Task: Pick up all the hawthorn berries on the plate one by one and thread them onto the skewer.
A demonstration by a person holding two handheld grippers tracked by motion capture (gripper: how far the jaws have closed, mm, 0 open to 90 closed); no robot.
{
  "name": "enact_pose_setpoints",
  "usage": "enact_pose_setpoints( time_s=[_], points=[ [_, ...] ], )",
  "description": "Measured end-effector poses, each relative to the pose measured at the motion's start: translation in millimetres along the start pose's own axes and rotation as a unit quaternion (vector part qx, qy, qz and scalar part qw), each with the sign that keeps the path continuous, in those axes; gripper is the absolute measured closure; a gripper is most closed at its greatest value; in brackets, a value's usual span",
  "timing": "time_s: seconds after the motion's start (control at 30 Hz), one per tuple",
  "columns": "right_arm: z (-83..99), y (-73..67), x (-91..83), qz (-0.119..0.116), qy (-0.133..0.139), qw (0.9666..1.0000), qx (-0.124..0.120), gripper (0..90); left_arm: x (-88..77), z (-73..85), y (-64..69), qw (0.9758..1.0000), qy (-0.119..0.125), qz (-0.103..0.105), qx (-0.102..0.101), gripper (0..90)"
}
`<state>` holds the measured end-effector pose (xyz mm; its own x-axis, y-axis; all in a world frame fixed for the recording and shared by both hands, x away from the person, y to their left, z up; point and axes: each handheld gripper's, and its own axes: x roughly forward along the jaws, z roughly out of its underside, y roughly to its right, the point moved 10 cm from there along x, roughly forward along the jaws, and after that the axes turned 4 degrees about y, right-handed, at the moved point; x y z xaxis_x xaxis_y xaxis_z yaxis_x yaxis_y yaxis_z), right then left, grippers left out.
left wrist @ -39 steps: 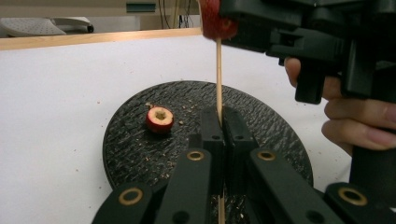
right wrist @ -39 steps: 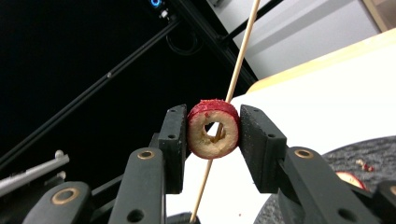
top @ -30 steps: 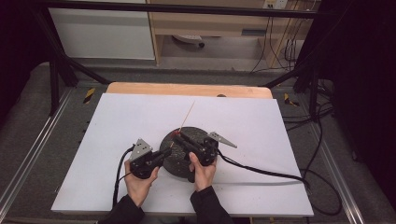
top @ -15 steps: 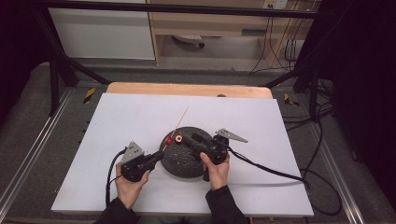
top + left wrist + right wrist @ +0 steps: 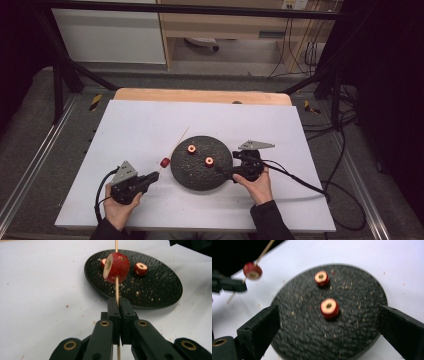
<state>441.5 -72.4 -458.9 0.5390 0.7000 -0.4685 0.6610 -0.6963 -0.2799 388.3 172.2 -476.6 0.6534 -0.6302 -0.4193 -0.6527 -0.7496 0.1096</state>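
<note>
Pinching the skewer [image 5: 116, 291] with its fruit slice [image 5: 116, 267] off the plate's [image 5: 187, 175] left rim, my left claw [image 5: 150, 178] risks dropping it if tilted, while my right claw [image 5: 223, 172], just spread, frames the near slice [image 5: 329, 308].

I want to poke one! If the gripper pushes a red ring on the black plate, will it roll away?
Probably not: both red rings lie flat, hole up, on the rough black plate, so a push would likely slide them. Tipped on edge, their round shape could roll. The crumbs around them hint they are soft and crumbly.
</note>
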Motion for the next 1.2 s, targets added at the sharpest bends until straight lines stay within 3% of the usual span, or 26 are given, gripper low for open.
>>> enact_pose_setpoints(
  time_s=[0.13, 0.3, 0.53, 0.7, 0.9, 1.2],
  points=[
    [8.0, 3.2, -0.6, 0.010, -0.049, 0.9984, -0.026, 5.0, -7.1, 4.8, -4.9, 1.0000, -0.002, 0.001, 0.001, 88.3],
    [7.9, 0.9, 5.0, 0.020, -0.099, 0.9930, -0.060, 7.1, -9.2, 12.7, -5.9, 0.9998, -0.015, 0.000, 0.009, 88.2],
    [-8.8, -4.6, 24.7, 0.027, -0.148, 0.9832, -0.103, 13.1, -9.7, 16.8, -8.0, 0.9998, -0.018, 0.004, 0.004, 88.2],
    [-14.7, -6.0, 43.0, 0.023, -0.171, 0.9793, -0.106, 19.6, -10.2, 18.1, -10.1, 0.9998, -0.019, 0.002, 0.002, 88.2],
    [-9.5, 1.1, 61.3, 0.031, -0.217, 0.9687, -0.116, 30.3, -9.5, 18.8, -9.5, 0.9998, -0.022, 0.003, 0.005, 88.2],
    [1.6, 5.2, 74.3, 0.031, -0.253, 0.9629, -0.088, 42.3, -8.2, 19.9, -8.7, 0.9996, -0.025, 0.005, 0.006, 88.2]
  ],
)
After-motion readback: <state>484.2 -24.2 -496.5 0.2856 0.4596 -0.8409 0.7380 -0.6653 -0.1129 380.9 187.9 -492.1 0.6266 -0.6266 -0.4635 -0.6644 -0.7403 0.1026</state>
